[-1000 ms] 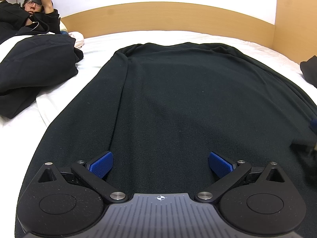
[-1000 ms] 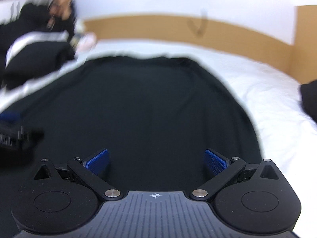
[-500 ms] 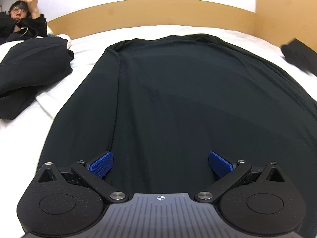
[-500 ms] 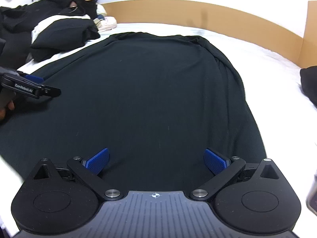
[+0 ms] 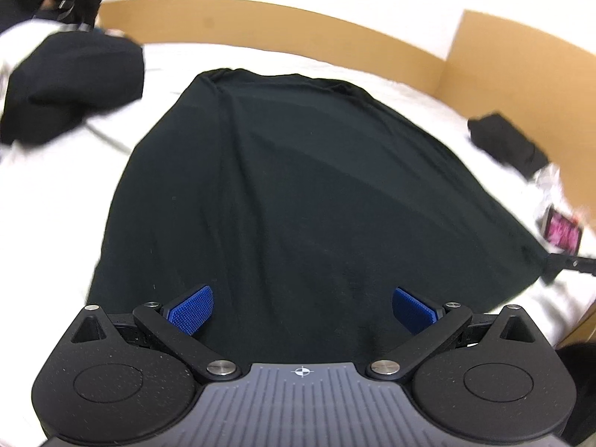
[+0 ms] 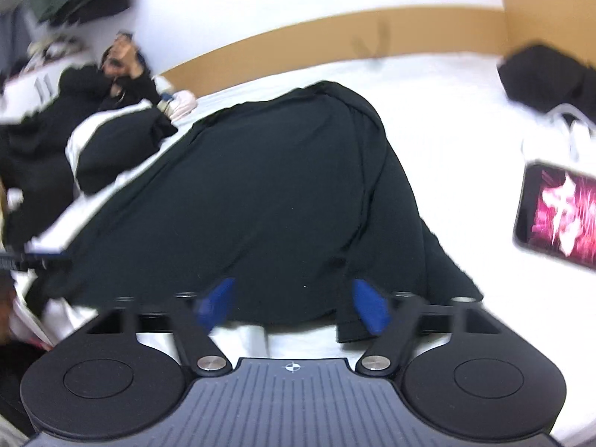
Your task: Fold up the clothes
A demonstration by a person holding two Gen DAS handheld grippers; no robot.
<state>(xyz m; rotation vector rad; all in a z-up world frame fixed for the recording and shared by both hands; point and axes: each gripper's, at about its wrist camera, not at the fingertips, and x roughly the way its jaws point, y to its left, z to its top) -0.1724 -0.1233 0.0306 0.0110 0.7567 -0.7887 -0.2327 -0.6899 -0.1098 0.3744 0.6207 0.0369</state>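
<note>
Black garment (image 5: 298, 193) flat beneath both tools, jaws apart, right tool (image 6: 292, 303) seemingly narrower

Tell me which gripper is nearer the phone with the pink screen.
Right. The right gripper has the phone close on its right; the left gripper sees it far across the black garment.

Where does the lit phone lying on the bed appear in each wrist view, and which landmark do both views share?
Left wrist view: the phone lies at the far right edge, beyond the black garment.
Right wrist view: the phone is large at the right edge, on the white bedding.
Shared landmark: the wooden headboard.
</note>
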